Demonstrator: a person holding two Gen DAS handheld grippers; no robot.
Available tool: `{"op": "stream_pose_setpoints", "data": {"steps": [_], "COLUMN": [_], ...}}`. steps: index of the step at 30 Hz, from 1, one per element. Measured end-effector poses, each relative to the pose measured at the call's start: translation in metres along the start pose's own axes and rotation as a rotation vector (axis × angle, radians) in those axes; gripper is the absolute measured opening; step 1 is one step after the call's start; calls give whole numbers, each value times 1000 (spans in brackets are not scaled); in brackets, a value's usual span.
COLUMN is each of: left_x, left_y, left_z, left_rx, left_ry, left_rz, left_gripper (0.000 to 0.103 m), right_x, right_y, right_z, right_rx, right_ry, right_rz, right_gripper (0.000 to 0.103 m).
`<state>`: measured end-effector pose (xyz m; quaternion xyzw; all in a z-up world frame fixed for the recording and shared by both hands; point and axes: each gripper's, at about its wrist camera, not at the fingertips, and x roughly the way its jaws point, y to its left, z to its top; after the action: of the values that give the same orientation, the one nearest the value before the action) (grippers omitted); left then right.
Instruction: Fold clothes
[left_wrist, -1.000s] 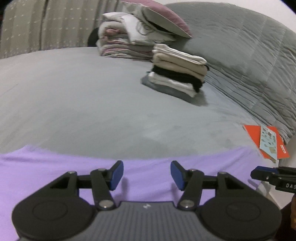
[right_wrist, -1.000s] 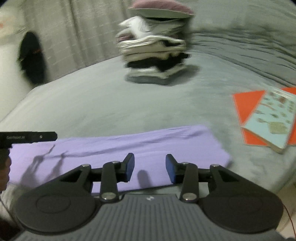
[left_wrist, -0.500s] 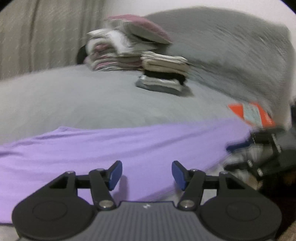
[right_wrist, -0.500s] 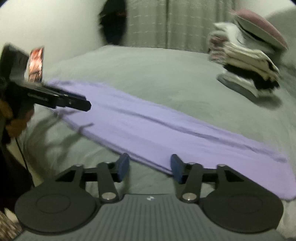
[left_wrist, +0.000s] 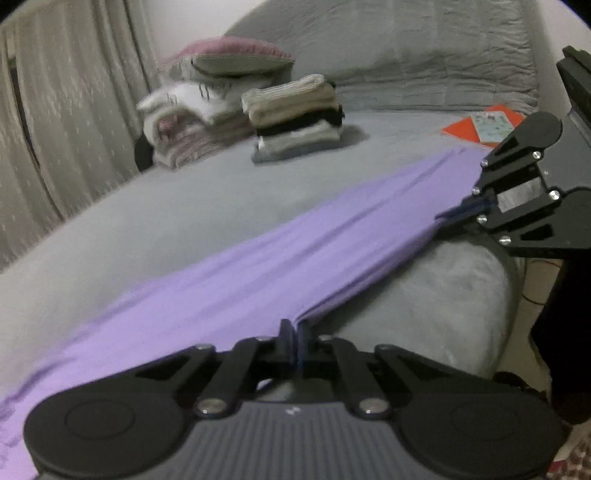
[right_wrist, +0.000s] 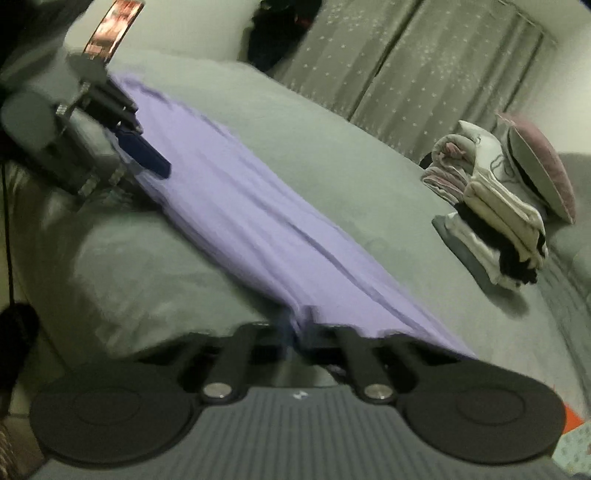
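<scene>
Lilac garment (left_wrist: 295, 254) lies as a long band along the bed's (left_wrist: 166, 206) near edge. Left wrist view: left gripper (left_wrist: 295, 334) clamps its near edge; right gripper (left_wrist: 458, 212) grips the far-right end. Right wrist view: same pinch, blurred. Next: lift both, fold across. Garment layers unclear.

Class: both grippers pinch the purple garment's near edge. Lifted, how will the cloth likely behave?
The purple garment will probably sag between the left gripper and right gripper: it already creases lengthwise. It looks thin, so likely light. The layers may slip apart.
</scene>
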<state>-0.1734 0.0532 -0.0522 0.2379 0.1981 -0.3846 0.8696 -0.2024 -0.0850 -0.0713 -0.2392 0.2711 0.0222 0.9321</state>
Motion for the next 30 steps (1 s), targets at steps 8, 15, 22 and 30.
{"op": "stream_pose_setpoints", "data": {"steps": [8,15,22,30], "left_x": [0,-10,1,-16], "left_y": [1,35,60,82], "left_z": [-5,-3,-6,-57], "left_rx": [31,-155,-289,-332], "left_ry": [59,32,-18,3], "left_rz": [-72,-228,-145,-74], "left_gripper": [7,45,61,62], "right_x": [-2,-11,-17,-12], "right_y": [-6,-42,-80,-94], "right_z": [-4,-3,-9,-54], "right_rx": [14,250,564,561], "right_ry": [23,7,-78,32], "right_rz": [59,138,116,-65], "right_gripper": [9,39,45,50]}}
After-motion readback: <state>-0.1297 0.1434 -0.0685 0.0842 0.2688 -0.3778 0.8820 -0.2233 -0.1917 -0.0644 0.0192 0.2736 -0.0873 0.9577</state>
